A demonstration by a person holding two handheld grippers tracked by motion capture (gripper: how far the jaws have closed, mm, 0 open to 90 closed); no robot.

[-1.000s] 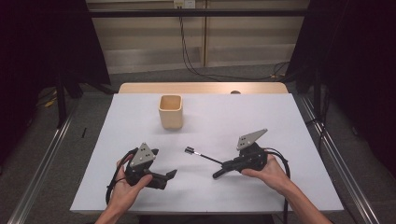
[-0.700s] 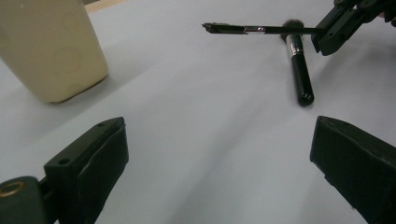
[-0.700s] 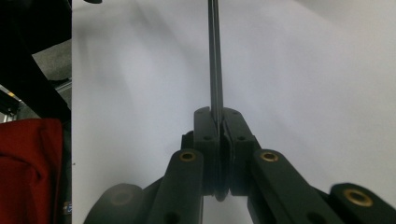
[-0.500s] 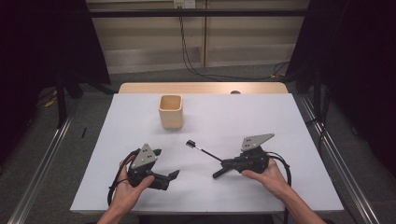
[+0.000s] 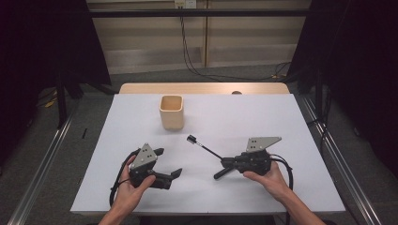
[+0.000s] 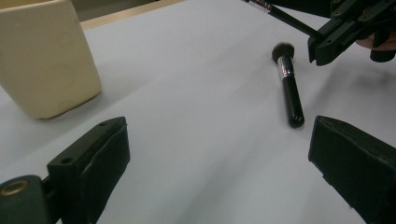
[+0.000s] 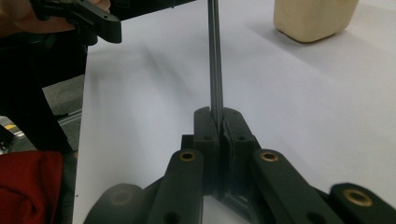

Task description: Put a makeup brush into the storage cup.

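The right claw (image 5: 224,163) is closed on the thin brush (image 5: 204,147), clamping the slender handle near its lower end. The brush slants up and away toward the cup (image 5: 172,112), its head clear of the table (image 5: 291,126). The right gripper view shows the handle (image 7: 215,60) pinched between both pads.

Handling judgement: the brush appears light and rigid, with a smooth, narrow handle. A grip this close to the end leaves a long lever; the shaft may pivot or slip between the pads if bumped. Hold the handle, never the bristle end, which looks soft and easily deformed.

The left claw (image 5: 166,164) rests open and empty on the near left of the table. A second, thicker brush (image 6: 289,88) lies flat in front of it, bristles pointing away. Take it at mid-handle, where the barrel is widest; being round, it may roll.

The cup stands upright, far of both claws and well apart from them.
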